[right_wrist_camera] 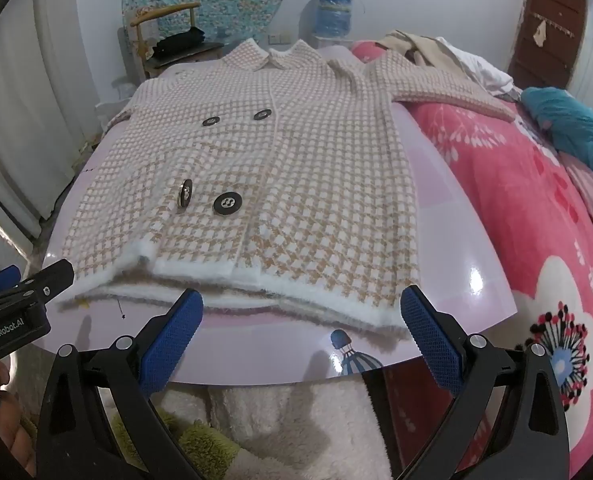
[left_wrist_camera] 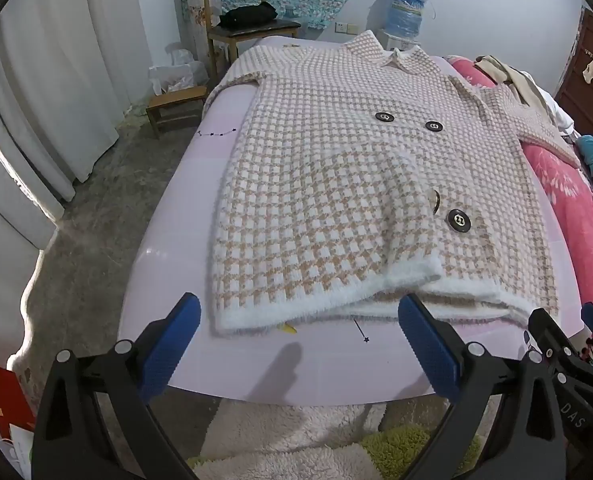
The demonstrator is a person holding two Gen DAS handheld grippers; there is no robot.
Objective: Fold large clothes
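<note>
We hold both grippers low over the near edge of the pale pink table [left_wrist_camera: 176, 216], the left gripper [left_wrist_camera: 296, 344] and the right gripper [right_wrist_camera: 302, 338] each with jaws spread wide and nothing between the blue pads. The checked beige-and-white coat [left_wrist_camera: 336, 184] lies flat and face up on the table, its white fuzzy hem [right_wrist_camera: 256, 300] just beyond our fingertips at twelve o'clock, its collar at the far end and four dark buttons down the front. One sleeve reaches toward two o'clock onto the pink blanket [right_wrist_camera: 516, 208].
</note>
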